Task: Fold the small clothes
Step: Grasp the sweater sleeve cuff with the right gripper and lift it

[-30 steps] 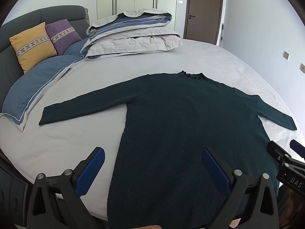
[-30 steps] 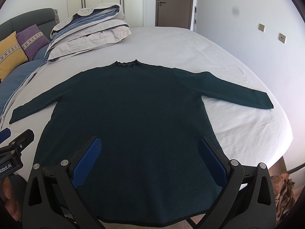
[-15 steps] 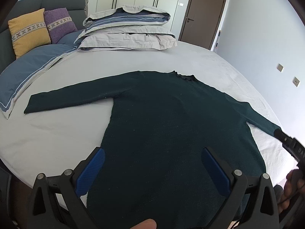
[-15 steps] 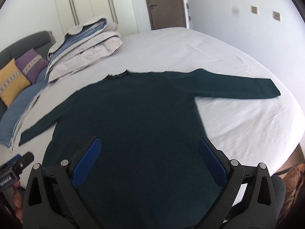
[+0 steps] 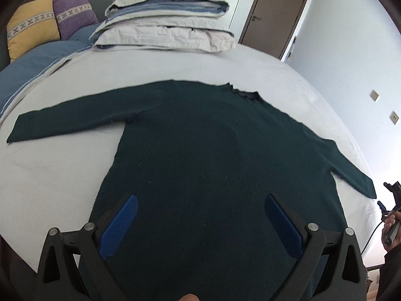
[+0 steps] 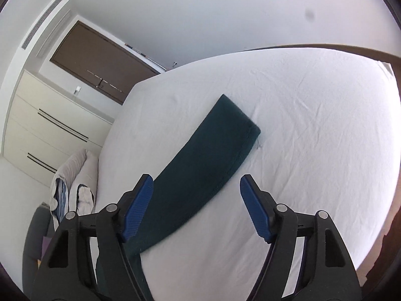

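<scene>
Dark green sweater (image 5: 213,165) spread flat on the white bed (image 5: 50,180), with both of your grippers hovering over it.

From largest to smallest: the bed carries the sweater front-down or front-up (you cannot tell which), both sleeves stretched out to the sides. Your left gripper (image 5: 200,225) hangs above the lower body of the sweater, jaws spread wide, nothing between the pads. Your right gripper (image 6: 196,208) is rolled over and points along the right sleeve (image 6: 200,165); its jaws have just been closing yet stand apart, the sleeve's near part lying under the left pad and the cuff (image 6: 240,115) well ahead, with no pad pressing on cloth.
</scene>
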Demonstrator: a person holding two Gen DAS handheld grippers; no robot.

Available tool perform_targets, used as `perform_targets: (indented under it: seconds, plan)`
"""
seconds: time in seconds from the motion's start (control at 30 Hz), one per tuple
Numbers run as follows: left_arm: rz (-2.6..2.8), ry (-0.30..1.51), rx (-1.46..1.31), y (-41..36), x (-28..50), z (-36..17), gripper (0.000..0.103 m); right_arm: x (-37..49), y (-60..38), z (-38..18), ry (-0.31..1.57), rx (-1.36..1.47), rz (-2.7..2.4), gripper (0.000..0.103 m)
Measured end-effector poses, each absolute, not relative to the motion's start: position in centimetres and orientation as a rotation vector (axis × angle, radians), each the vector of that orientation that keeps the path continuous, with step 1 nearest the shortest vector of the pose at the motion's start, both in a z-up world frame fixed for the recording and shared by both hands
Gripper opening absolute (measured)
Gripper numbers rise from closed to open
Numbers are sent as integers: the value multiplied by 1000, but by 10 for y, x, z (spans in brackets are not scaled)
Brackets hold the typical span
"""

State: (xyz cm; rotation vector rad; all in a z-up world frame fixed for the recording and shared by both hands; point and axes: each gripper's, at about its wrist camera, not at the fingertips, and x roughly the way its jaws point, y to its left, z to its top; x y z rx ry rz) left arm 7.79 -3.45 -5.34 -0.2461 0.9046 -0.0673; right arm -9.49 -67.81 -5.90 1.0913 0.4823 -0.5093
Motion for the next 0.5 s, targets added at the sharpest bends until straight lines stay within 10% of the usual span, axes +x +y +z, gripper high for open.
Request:
perform_targets:
  seconds: [0.23,0.4,0.5]
  plan:
    - [-100,1001,-289,-44,105,-72,103,-59,-719,-106,475,1189,-548,59]
    - [-169,1005,-405,-40,111,-79,103,-33,-736,-119,518,1187,-565,16]
    - [-194,1001,-413,-41,116,-80,102,-13,-723,-103,555,1075,-525,8]
